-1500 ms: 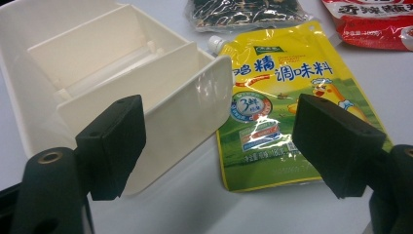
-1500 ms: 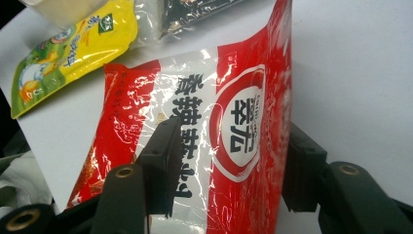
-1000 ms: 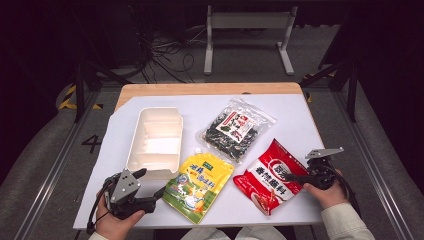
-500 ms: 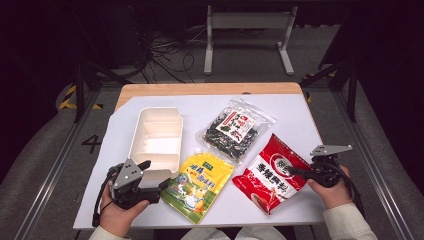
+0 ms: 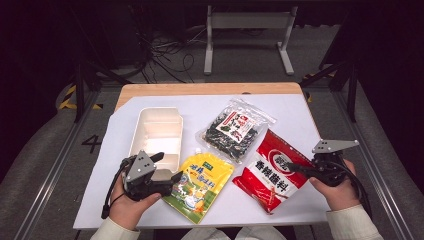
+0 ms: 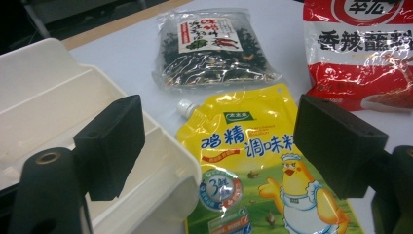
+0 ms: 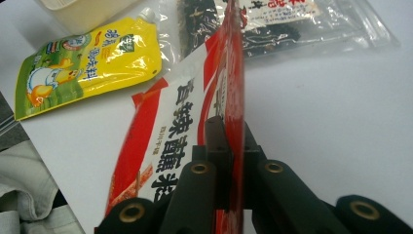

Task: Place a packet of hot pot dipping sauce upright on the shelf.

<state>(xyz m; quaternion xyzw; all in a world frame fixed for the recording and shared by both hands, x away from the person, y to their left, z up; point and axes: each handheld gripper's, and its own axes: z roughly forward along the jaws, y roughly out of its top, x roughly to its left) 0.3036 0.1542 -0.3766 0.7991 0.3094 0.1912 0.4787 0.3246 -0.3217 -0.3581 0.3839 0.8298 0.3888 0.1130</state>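
Right gripper (image 7: 233,146): jaws pinched together on the side edge of the red packet (image 7: 170,131); in the right gripper view the foil seam runs up between the two black jaws. The jaws have just been closing, and the packet is now between them. In the high view the red packet (image 5: 272,172) sits at the table's right front, its gripped edge tipped up, the rest apparently resting on the white sheet (image 5: 300,115).

Left gripper (image 5: 172,178): jaws apart, holding nothing, hovering just over the near corner of the white tray (image 6: 44,112) and the yellow pouch (image 6: 253,161).

Judgement: step in hand is lifting the red packet, probably toward the tray. The grip is on a thin edge, so lift slowly and keep the packet hanging straight; a swing could pull the foil out. Clear the seaweed bag (image 5: 235,129) before carrying across.
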